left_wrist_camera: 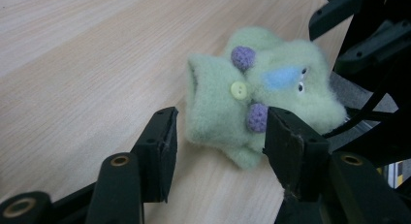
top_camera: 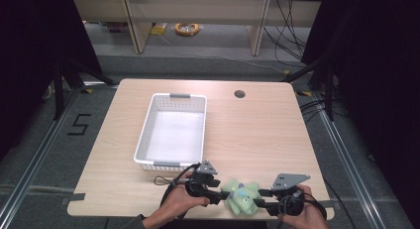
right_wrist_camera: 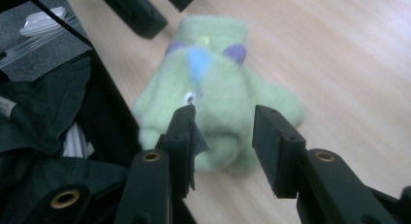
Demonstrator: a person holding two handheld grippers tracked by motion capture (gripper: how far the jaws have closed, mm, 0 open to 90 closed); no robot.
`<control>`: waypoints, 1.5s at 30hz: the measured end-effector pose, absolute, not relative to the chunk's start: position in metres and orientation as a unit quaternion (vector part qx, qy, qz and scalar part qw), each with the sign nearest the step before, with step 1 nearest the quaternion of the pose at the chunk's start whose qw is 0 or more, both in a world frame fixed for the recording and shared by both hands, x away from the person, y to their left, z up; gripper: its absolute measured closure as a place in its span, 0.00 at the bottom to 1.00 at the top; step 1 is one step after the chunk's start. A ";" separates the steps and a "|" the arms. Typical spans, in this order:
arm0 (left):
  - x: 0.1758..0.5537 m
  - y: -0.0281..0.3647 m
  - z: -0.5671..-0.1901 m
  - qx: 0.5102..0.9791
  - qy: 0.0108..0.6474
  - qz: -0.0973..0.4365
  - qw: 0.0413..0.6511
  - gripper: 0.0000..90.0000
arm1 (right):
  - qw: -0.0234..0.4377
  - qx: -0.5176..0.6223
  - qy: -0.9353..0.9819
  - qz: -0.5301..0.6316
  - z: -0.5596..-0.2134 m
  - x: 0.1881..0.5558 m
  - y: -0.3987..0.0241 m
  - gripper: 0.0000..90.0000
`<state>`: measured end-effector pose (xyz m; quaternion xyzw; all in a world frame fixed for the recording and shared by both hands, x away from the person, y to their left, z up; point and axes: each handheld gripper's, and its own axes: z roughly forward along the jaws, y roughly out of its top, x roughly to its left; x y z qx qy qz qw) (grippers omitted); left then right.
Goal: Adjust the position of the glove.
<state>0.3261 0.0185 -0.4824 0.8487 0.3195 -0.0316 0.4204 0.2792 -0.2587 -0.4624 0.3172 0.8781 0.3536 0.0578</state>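
Left gripper (top_camera: 221,196): held in the person's left hand (top_camera: 179,201) at the near edge of the table, pointing toward the other gripper. In the left gripper view its two black jaws stand apart around one end of the toy. One jaw is clear of the fleece. The other sits right at the fleece beside a purple bobble; whether it presses cannot be told. Nothing is clamped.

Right gripper (top_camera: 261,199): held in the person's right hand (top_camera: 303,213), pointing back at the left one. In the right gripper view its jaws are parted, one on each side of the toy's near end, not squeezing it.

Soft toy (top_camera: 241,196): a pale green fleece toy with purple bobbles, a yellow button and a light blue patch. It lies flat on the table between the two grippers, close to the near edge.

Basket (top_camera: 144,127): white plastic, rectangular, with perforated walls. It stands behind the left gripper, well apart from the toy.

Table (top_camera: 257,135): light wood, with a round cable hole (top_camera: 239,94) near the far edge.
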 end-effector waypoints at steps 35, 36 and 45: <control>0.299 0.018 -0.473 0.830 0.312 -0.050 0.460 0.96 | 0.079 0.315 0.875 0.359 -0.442 0.291 -0.271 0.97; 0.295 0.017 -0.472 0.828 0.311 -0.050 0.464 0.95 | 0.073 0.317 0.876 0.356 -0.439 0.294 -0.272 0.97; 0.294 0.010 -0.483 0.828 0.317 -0.059 0.459 0.95 | 0.049 0.315 0.888 0.332 -0.445 0.323 -0.268 0.97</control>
